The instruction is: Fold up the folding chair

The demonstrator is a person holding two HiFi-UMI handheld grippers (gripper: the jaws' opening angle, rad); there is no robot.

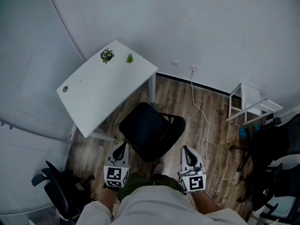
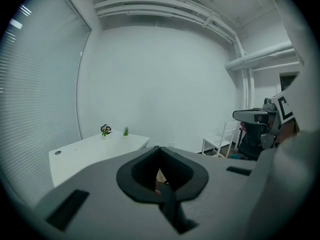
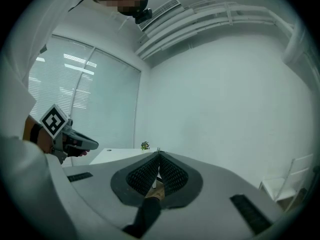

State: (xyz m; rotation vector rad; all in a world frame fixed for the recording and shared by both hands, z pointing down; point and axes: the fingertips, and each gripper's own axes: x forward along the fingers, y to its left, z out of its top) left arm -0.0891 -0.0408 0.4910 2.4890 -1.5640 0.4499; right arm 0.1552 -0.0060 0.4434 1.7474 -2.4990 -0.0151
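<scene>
Closest to my body, the left fingers (image 1: 121, 152) and right fingers (image 1: 187, 154) sit at about waist height, one on each side of me. Both pairs are pressed fully together with nothing caught between them. Each gripper view shows only a sliver of wooden floor past the closed tips (image 2: 159, 149) (image 3: 159, 155).

Just ahead of both hands, standing open on the floor, is the black folding chair (image 1: 149, 130), roughly centred between them. Its seat runs diagonally, from near-left toward far-right. A second dark curved part on its far-right side is probably the back, though I cannot be sure from above.

I judge the left fingers to be slightly nearer, just beside the seat's near-left edge. The right fingers are near its right side but still apart from it. Both hands point forward, the left dipped a little toward the floor and the right about level. I would need to spread the fingers before taking any hold.

Beyond the chair stands the white worktop (image 1: 101, 95), and on its far corner are two small plants (image 1: 107, 55).
</scene>
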